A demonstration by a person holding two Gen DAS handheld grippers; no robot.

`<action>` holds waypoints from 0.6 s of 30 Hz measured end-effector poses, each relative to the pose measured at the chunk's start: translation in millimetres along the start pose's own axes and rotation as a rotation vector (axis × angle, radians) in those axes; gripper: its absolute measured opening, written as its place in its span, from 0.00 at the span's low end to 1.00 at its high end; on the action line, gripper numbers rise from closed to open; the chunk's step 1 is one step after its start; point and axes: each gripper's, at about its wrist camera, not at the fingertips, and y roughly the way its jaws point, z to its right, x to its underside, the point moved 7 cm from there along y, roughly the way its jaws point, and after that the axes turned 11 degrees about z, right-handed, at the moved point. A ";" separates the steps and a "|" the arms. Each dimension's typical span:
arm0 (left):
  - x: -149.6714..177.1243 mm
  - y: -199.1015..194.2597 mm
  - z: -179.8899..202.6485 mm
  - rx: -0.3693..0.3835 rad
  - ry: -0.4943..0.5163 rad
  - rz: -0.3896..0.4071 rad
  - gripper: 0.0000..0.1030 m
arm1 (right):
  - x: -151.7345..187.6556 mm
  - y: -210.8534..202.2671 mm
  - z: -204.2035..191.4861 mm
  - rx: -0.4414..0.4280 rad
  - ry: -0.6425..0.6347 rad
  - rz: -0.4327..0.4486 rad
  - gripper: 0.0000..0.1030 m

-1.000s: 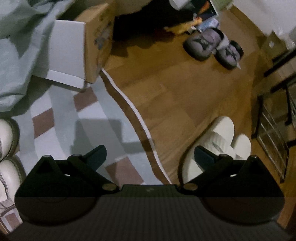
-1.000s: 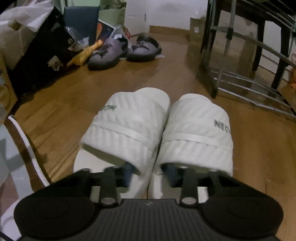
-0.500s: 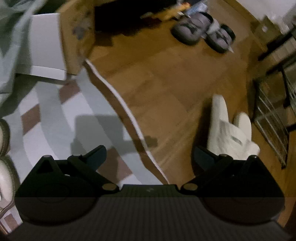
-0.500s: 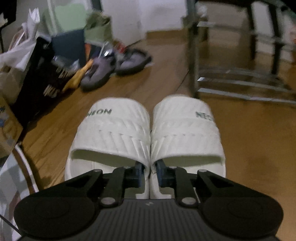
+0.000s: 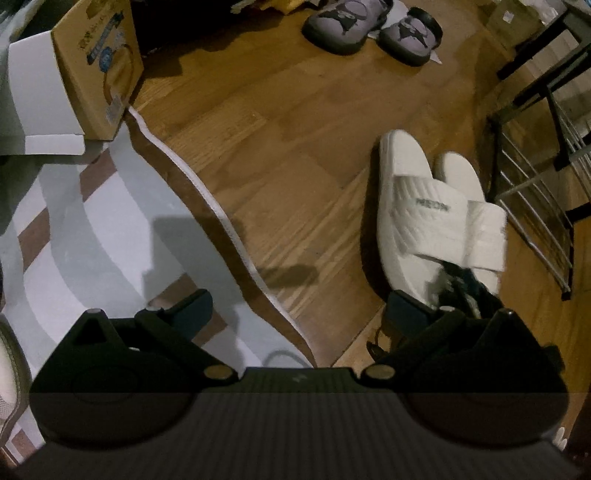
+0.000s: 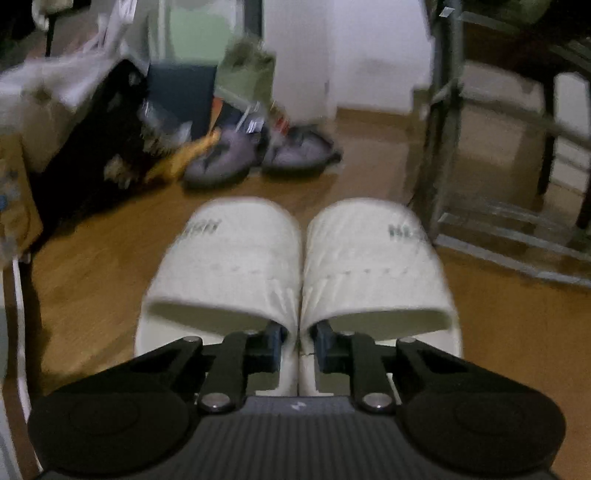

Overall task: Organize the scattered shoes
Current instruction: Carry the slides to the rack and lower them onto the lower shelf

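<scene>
A pair of white slides (image 6: 229, 266) lies side by side on the wood floor, toes pointing away. My right gripper (image 6: 301, 339) has its jaws closing tight from inside the two straps, pads pressing the slides' inner walls together. In the left wrist view the same white slides (image 5: 436, 214) sit at the right, with the dark right gripper (image 5: 461, 284) at their heel end. My left gripper (image 5: 299, 302) hangs open above the rug's edge, pointing steeply down, nothing between its fingers. A pair of grey slippers (image 5: 369, 26) sits farther off, also seen as grey slippers (image 6: 258, 155) ahead.
A striped rug (image 5: 110, 221) with a white border covers the left floor. A cardboard box (image 5: 99, 66) stands at its far corner. A metal shoe rack (image 6: 498, 221) stands right of the slides. Bags and clutter (image 6: 110, 122) line the left wall. A cream shoe (image 5: 7, 362) shows at the left edge.
My right gripper's fingers have drawn together on the slides' inner walls, pressing the pair side to side. The left gripper has drifted, and the slides now show more fully in its view.
</scene>
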 end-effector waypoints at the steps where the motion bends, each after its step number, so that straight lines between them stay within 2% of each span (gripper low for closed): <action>1: 0.4 0.7 -2.3 -0.004 -0.010 -0.002 1.00 | -1.7 -4.6 1.4 0.007 0.011 0.005 0.16; 4: 1.3 1.4 -3.4 -0.001 -0.020 -0.004 1.00 | -3.4 -17.3 6.4 0.030 0.029 0.017 0.16; 10: 1.0 -0.6 6.1 0.006 -0.003 0.000 1.00 | -23.7 -73.5 27.3 0.122 0.097 0.075 0.16; 18: 8.8 -8.5 25.6 0.010 0.032 0.006 1.00 | -39.7 -115.7 82.9 0.242 0.115 0.168 0.16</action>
